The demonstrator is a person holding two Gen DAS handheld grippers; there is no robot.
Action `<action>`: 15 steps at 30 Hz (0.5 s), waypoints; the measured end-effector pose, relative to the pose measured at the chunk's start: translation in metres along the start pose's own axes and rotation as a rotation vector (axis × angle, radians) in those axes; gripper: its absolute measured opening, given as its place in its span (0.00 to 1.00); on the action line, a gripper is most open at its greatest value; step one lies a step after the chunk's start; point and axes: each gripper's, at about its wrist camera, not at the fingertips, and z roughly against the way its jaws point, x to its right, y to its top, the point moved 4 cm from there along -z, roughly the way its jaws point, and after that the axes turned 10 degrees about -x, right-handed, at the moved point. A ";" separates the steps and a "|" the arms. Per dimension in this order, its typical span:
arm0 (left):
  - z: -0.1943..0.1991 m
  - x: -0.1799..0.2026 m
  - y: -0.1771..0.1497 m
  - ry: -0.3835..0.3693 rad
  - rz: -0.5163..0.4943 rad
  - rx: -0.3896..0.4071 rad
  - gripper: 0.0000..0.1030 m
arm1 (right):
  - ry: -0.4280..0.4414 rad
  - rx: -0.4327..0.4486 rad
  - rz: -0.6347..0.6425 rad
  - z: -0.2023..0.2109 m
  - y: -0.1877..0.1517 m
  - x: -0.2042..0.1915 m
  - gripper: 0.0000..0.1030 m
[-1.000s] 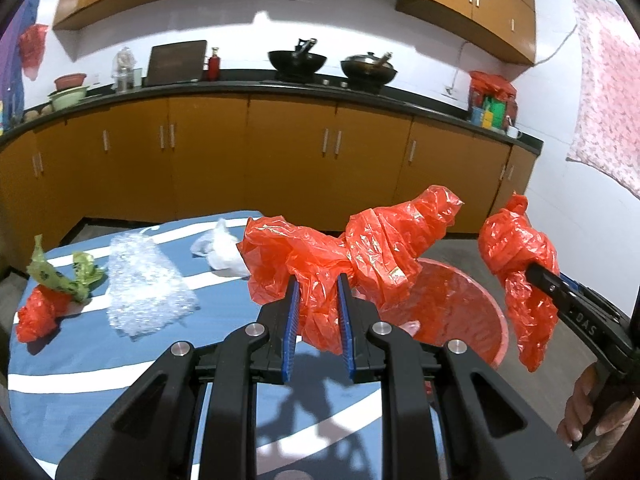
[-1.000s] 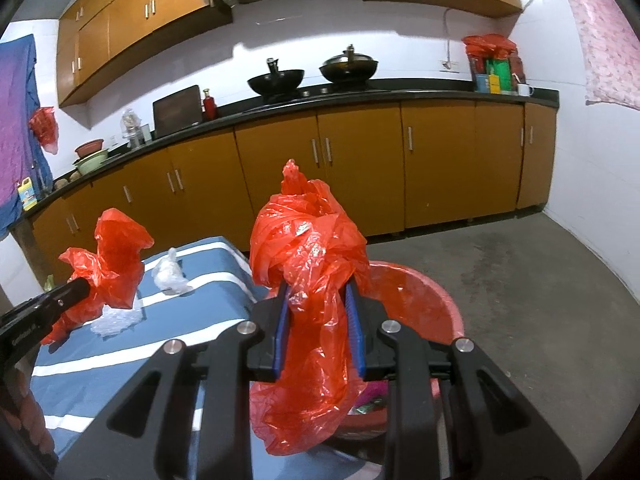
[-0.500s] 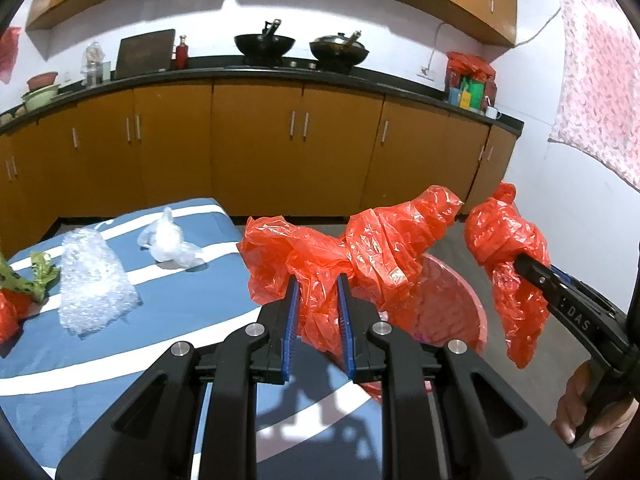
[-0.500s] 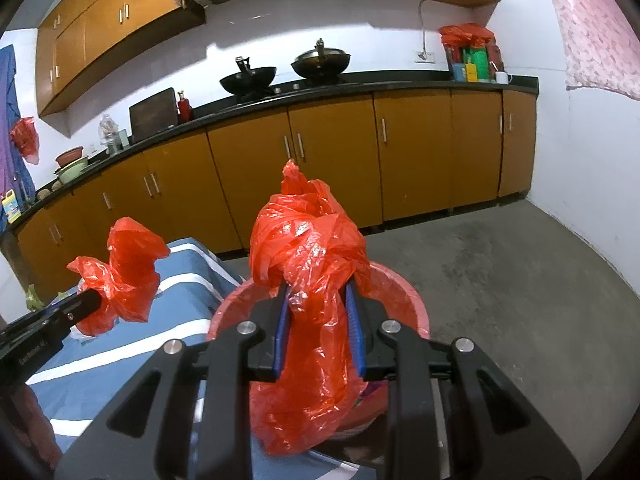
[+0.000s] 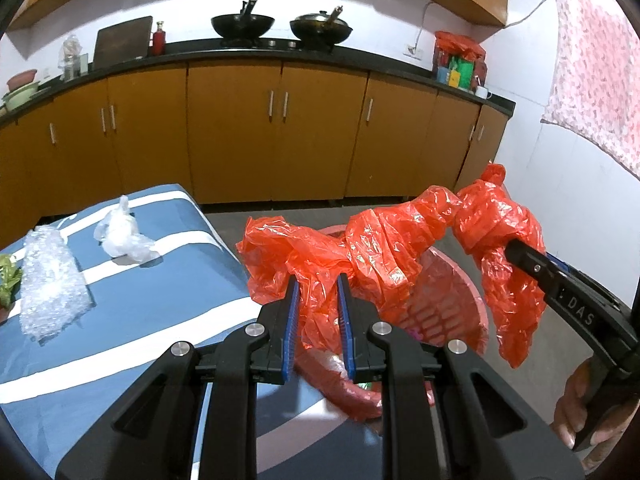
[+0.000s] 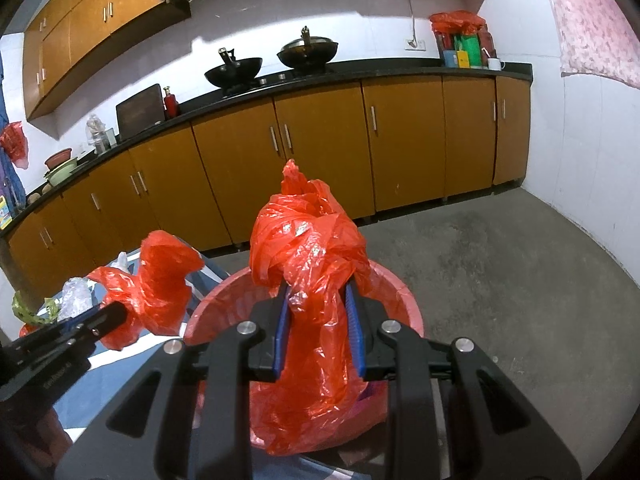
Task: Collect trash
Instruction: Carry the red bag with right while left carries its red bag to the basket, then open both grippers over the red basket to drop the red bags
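A long run of brown kitchen cabinets (image 5: 280,128) is standing along the far wall, with two black woks (image 5: 243,25) sitting on the dark counter above. In front of them, a tabletop (image 5: 132,332) covered in a blue cloth with white stripes is carrying leftover trash: a crumpled sheet of bubble wrap (image 5: 50,284), a small clear plastic bag (image 5: 120,236) just beyond it, and a scrap of green wrapper (image 5: 7,284) at the left edge. A pink plastic basin (image 6: 392,292) is sitting on the grey floor right beside the tabletop, some litter already lying in it.

Two red plastic bags are hanging above that basin. The left gripper (image 5: 316,292) is clenching the left red bag (image 5: 340,256) between its blue pads, the crumpled film spreading out to both sides over the basin's near rim. The right gripper (image 6: 318,304) is grasping the right red bag (image 6: 308,240), which is bunching up above the jaws and dangling below them into the basin's mouth. In the left wrist view the two bags are hanging close together, though whether they are touching cannot be told. A person's hand (image 5: 588,404) is gripping the right gripper's handle at the lower right.
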 end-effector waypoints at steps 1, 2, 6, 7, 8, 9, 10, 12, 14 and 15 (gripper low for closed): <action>-0.002 0.000 0.000 -0.001 -0.002 -0.002 0.18 | 0.000 -0.002 -0.002 -0.002 0.001 0.001 0.25; -0.007 0.002 0.001 -0.002 -0.005 -0.008 0.18 | 0.001 -0.004 -0.004 -0.005 0.002 0.002 0.25; -0.019 0.007 0.004 -0.005 -0.018 -0.022 0.18 | 0.005 -0.010 -0.014 -0.014 0.003 0.001 0.25; -0.021 0.008 0.005 -0.006 -0.022 -0.025 0.18 | 0.007 -0.011 -0.017 -0.017 0.003 0.002 0.25; -0.025 0.010 0.006 -0.005 -0.028 -0.029 0.18 | 0.007 -0.012 -0.020 -0.020 0.004 0.002 0.25; -0.027 0.011 0.006 -0.005 -0.030 -0.032 0.18 | 0.009 -0.013 -0.023 -0.021 0.003 0.005 0.25; -0.030 0.012 0.005 -0.006 -0.032 -0.036 0.18 | 0.013 -0.015 -0.029 -0.024 0.004 0.006 0.25; -0.036 0.012 0.004 -0.001 -0.034 -0.049 0.19 | 0.020 -0.018 -0.038 -0.026 0.004 0.009 0.30; -0.041 0.011 0.003 -0.008 -0.026 -0.060 0.24 | 0.031 -0.018 -0.050 -0.029 0.004 0.013 0.31; -0.042 0.009 0.001 -0.010 -0.021 -0.065 0.33 | 0.036 -0.020 -0.053 -0.029 0.004 0.013 0.34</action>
